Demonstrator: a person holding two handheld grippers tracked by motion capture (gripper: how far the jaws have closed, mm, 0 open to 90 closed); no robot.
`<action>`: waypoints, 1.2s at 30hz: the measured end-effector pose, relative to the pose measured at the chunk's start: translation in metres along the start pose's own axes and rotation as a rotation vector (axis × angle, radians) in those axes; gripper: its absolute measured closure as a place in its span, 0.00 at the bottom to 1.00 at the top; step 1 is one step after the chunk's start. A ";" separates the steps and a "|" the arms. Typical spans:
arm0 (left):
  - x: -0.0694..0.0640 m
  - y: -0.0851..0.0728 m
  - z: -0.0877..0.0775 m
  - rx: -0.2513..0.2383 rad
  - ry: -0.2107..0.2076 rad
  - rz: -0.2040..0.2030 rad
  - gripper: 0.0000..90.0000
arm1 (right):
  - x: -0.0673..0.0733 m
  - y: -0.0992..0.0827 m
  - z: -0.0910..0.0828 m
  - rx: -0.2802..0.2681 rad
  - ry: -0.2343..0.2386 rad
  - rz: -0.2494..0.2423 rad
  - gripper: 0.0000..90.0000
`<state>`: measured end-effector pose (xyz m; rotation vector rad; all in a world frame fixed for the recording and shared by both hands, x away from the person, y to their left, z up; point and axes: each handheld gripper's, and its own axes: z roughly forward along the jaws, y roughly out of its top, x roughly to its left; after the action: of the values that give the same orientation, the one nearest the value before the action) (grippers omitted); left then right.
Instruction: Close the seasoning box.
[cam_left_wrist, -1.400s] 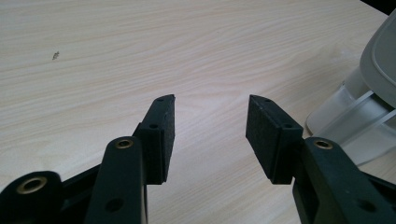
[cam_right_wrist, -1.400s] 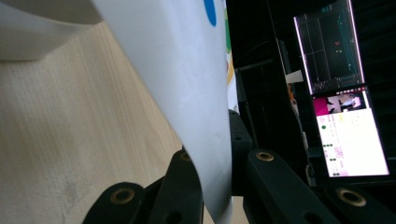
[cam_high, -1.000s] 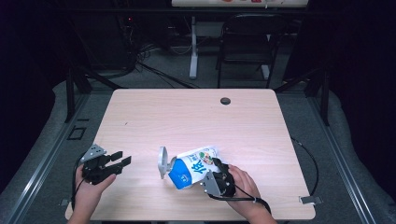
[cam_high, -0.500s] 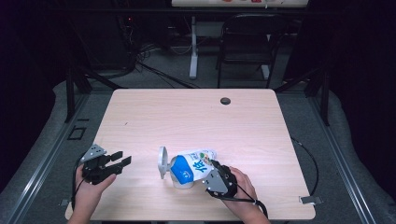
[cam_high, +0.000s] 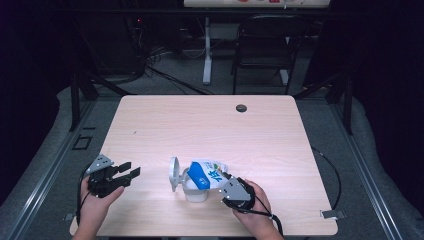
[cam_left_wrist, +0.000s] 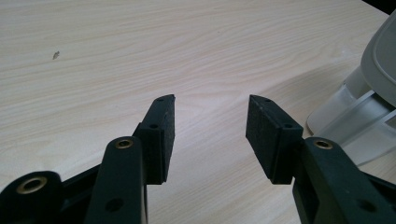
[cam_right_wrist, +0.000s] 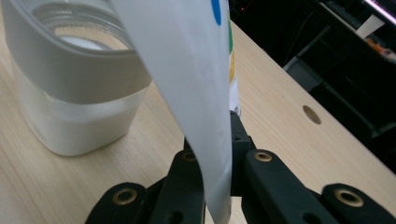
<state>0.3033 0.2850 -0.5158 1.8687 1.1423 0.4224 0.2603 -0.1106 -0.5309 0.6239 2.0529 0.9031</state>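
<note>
A clear jar (cam_high: 196, 193) of white powder stands near the table's front edge, its grey lid (cam_high: 174, 173) flipped open to the left. A blue and white pouch (cam_high: 207, 174) leans over the jar's mouth. My right gripper (cam_high: 226, 186) is shut on the pouch's lower end, coming in from the right. In the right gripper view the pouch (cam_right_wrist: 187, 70) rises from between my gripper's (cam_right_wrist: 215, 154) jaws, beside the jar (cam_right_wrist: 74, 93). My left gripper (cam_high: 131, 170) rests open to the jar's left, nothing between its pads (cam_left_wrist: 161, 135). The jar (cam_left_wrist: 355, 121) sits to the right of its view.
The wooden table (cam_high: 210, 125) has a round cable hole (cam_high: 241, 108) near its far edge. A black chair (cam_high: 265, 45) and a stand pole (cam_high: 206, 55) are behind the table. Cables trail from both grippers off the front edge.
The pouch has shifted slightly over the jar, so more of the jar's body shows below it. Both hands have kept their places.
</note>
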 end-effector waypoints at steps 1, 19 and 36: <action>0.000 0.000 0.000 0.000 0.000 0.003 0.59 | -0.001 0.000 0.000 0.000 0.007 0.010 0.99; 0.000 0.000 0.000 0.002 0.000 0.000 0.59 | -0.028 -0.018 0.011 -0.047 0.081 0.407 0.99; -0.001 0.000 0.001 0.008 -0.002 0.006 0.59 | -0.045 -0.043 0.012 0.013 0.047 0.578 0.99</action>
<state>0.3030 0.2840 -0.5165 1.8793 1.1386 0.4196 0.2906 -0.1638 -0.5483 1.2496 1.9456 1.2332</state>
